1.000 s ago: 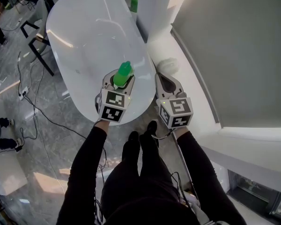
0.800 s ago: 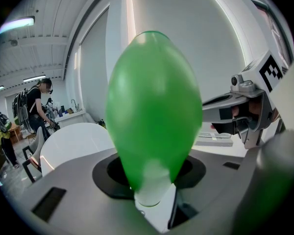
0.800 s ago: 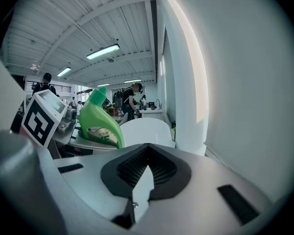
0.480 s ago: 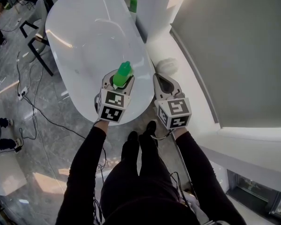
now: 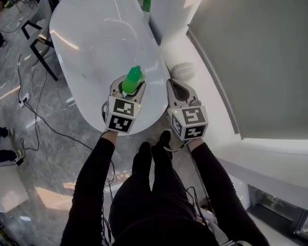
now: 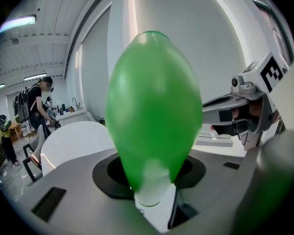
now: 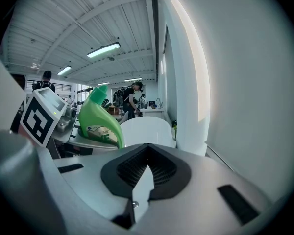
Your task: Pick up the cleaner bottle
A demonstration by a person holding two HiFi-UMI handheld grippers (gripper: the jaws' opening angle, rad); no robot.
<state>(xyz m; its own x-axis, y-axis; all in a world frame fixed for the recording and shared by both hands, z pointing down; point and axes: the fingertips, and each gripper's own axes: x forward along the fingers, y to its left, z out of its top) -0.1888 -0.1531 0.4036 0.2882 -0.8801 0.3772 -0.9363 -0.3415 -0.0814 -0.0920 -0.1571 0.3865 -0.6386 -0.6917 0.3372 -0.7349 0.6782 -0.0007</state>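
Observation:
The green cleaner bottle (image 5: pixel 132 80) with a pale neck sits between the jaws of my left gripper (image 5: pixel 128 87), which is shut on it over the near end of the oval white table (image 5: pixel 92 35). In the left gripper view the bottle (image 6: pixel 154 106) fills the middle, pinched low down by the left gripper (image 6: pixel 153 180). My right gripper (image 5: pixel 177 88) hangs beside it to the right, past the table's edge, its jaws together with nothing in them. The right gripper view shows the right gripper (image 7: pixel 146 173) shut and the labelled bottle (image 7: pixel 100 122) off to the left.
A white ledge and wall (image 5: pixel 210 76) run close along my right side, with a pale round object (image 5: pixel 183 69) on the ledge. A second green bottle (image 5: pixel 147 1) stands at the table's far end. A chair (image 5: pixel 38 32) and cables (image 5: pixel 33 111) lie on the floor at left. People (image 6: pixel 41 102) stand far off.

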